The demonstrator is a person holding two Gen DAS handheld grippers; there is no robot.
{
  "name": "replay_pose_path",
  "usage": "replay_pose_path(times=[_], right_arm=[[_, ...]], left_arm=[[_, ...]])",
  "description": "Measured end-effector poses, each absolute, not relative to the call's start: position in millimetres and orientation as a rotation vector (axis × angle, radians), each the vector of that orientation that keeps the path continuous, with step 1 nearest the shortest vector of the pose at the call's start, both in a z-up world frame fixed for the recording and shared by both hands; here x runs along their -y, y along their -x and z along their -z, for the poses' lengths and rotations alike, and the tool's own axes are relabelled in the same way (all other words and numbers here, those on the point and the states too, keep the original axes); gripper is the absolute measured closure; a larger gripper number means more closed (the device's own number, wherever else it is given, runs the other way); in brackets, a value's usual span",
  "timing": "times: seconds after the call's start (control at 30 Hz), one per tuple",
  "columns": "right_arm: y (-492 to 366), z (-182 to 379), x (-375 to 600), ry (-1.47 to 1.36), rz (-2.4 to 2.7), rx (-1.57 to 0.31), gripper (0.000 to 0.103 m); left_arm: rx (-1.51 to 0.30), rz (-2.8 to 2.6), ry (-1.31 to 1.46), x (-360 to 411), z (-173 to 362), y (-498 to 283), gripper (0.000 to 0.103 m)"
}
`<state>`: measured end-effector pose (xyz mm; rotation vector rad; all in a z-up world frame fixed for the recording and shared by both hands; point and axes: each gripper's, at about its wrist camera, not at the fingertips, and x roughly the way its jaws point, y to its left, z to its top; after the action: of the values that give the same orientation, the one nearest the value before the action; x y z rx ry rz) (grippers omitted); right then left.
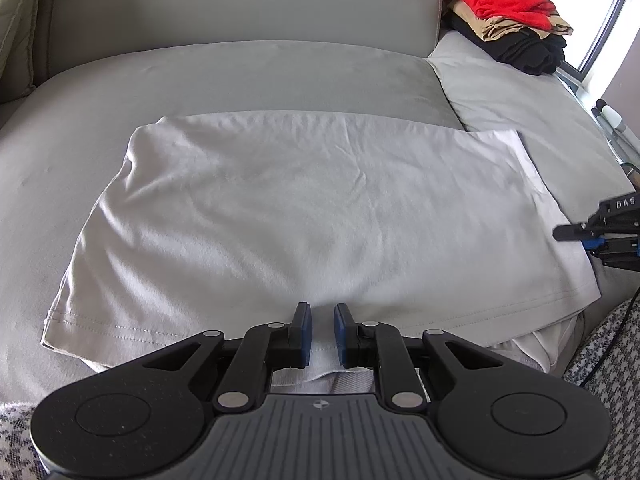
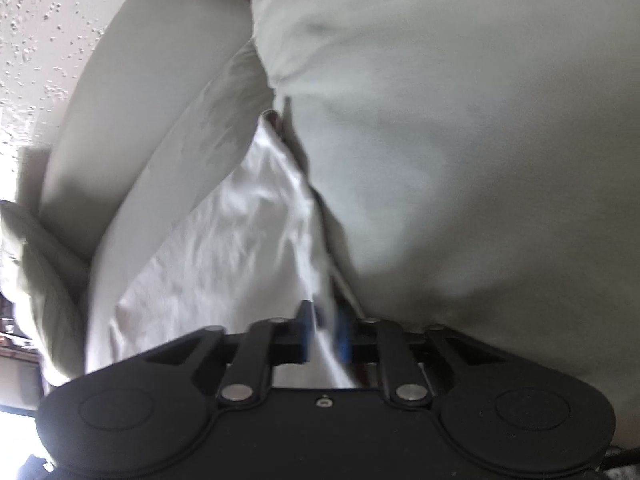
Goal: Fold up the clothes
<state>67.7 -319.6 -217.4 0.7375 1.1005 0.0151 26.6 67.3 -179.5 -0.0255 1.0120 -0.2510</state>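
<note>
A pale grey cotton T-shirt (image 1: 304,208) is lying flat on the grey fabric sofa seat (image 1: 240,80), already doubled into a wide rectangle, with its stitched hem (image 1: 100,324) at the near left and a whiter layer (image 1: 532,168) showing under the right edge. The left gripper (image 1: 322,334) is hovering at the near edge of the shirt, its blue-padded jaws standing narrowly apart with cloth between them, not yet pinched. The right gripper (image 2: 324,332) is sitting at the right edge, turned sideways; its jaws are close together with white cloth running between them, but the blur is too strong to tell if they are gripping it. At the far right a stack of folded red, tan and black clothes (image 1: 512,20) is resting. So I judge this shirt is partly folded, and at least one more fold is remaining.
</note>
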Motion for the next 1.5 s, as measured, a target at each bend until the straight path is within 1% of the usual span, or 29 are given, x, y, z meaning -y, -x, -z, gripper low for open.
replay_pose_path(times=[0.13,0.3,0.4,0.5,0.57,0.63,0.67,0.7,0.73,0.8,0.9,1.0,1.03,1.13,1.2,1.23,1.33,1.5], right_arm=[[-58,199,307,-0.566,0.063,-1.045,0.100],[-52,187,289,-0.503,0.014,-1.020,0.100],[-48,179,278,-0.466,-0.016,-1.005,0.093],[-44,172,268,-0.429,-0.045,-0.989,0.093],[-47,178,256,-0.394,-0.088,-1.018,0.092],[-52,195,245,-0.317,-0.060,-1.091,0.091],[-53,201,241,-0.268,-0.029,-1.118,0.089],[-50,202,241,-0.201,0.035,-1.126,0.089],[-47,203,241,-0.142,0.089,-1.135,0.103],[-39,202,247,-0.082,0.152,-1.165,0.103],[-31,194,252,-0.099,0.176,-1.176,0.103],[-26,177,245,-0.133,0.169,-1.101,0.085],[-26,171,246,-0.169,0.146,-1.054,0.083],[-32,163,251,-0.321,0.078,-0.929,0.083],[-41,165,254,-0.411,0.036,-0.871,0.083],[-46,168,255,-0.452,0.014,-0.849,0.083],[-68,184,253,-0.548,-0.041,-0.839,0.083],[-107,219,239,-0.668,-0.135,-0.874,0.085]], left_arm=[[-1.010,0.250,0.006,-65,180,-26,0.087],[-0.994,0.244,-0.039,-62,177,-22,0.087],[-0.974,0.239,-0.048,-66,171,-17,0.087],[-0.926,0.208,-0.036,-75,165,-13,0.087],[-0.917,0.151,-0.052,-78,167,-16,0.087],[-0.942,0.090,-0.098,-79,174,-20,0.087],[-0.958,0.069,-0.123,-80,177,-21,0.084],[-0.969,0.065,-0.146,-81,177,-19,0.084],[-0.984,0.064,-0.171,-81,175,-17,0.083],[-1.024,0.053,-0.215,-83,171,-13,0.083],[-1.048,0.033,-0.228,-91,162,-8,0.085],[-0.967,0.060,-0.148,-104,148,-3,0.085],[-0.931,0.066,-0.113,-108,143,-4,0.085],[-0.848,0.052,-0.075,-114,137,-19,0.085],[-0.826,0.057,-0.045,-117,140,-38,0.086],[-0.833,0.067,-0.021,-116,143,-48,0.089],[-0.849,0.119,0.022,-104,158,-78,0.090],[-0.844,0.153,-0.044,-82,186,-113,0.090]])
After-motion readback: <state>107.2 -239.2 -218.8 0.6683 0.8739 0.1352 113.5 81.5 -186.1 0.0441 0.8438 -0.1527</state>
